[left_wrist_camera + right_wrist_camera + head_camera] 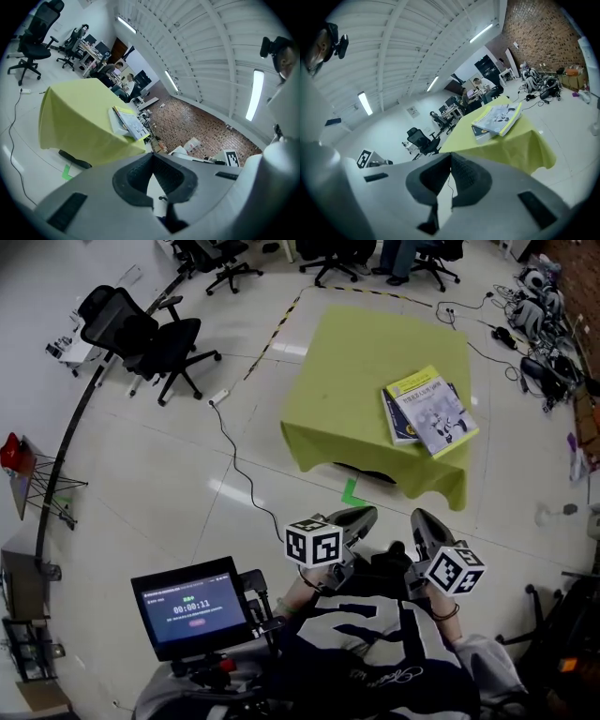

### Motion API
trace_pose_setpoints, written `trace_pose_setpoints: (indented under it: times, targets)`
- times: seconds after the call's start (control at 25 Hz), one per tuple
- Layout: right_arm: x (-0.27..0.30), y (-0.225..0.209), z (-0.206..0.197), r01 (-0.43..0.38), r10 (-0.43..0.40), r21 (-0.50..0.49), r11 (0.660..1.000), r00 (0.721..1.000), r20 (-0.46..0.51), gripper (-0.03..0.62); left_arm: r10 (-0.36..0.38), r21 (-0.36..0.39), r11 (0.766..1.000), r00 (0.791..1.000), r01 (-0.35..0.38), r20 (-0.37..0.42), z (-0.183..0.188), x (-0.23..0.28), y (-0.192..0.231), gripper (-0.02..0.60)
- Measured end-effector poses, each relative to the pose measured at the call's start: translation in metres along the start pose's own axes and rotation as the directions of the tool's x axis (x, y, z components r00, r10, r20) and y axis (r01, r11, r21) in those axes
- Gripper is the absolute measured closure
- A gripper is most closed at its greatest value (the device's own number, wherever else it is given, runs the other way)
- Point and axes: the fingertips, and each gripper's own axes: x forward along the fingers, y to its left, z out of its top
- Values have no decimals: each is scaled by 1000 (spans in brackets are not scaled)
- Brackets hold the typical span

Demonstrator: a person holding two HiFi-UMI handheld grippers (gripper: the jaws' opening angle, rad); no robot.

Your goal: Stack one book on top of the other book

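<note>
Head view: stacked books (433,409) lie well beyond left gripper (364,515) and right gripper (420,517), fingers (133,178) closed empty.

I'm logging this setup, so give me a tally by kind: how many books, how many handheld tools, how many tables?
Books: 2, the top book lying on the lower book
Tools: 2, the left tool and the right tool, both shut and empty
Tables: 1, the table under a yellow-green cloth
Total: 5
</note>
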Motion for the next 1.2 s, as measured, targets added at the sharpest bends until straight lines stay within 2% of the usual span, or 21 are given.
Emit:
trace_pose_setpoints:
  times: [0.36, 0.52, 0.92, 1.2]
  targets:
    - [-17, 9, -2, -22, 22, -25, 999, 1000, -6, 605, 2, 21, 1000, 999, -3, 44, -2, -4, -17, 577]
    - [-40, 10, -6, -44, 44, -31, 999, 999, -9, 605, 5, 35, 999, 999, -7, 41, -16, 4, -38, 577]
    - [-123, -19, -30, -49, 48, -21, 999, 998, -27, 605, 58, 37, 998, 998, -58, 9, -90, 25, -101, 577]
    - [-160, -32, -49, -84, 82, -20, 996, 995, -59, 605, 112, 20, 993, 993, -113, 41, -127, 22, -123, 577]
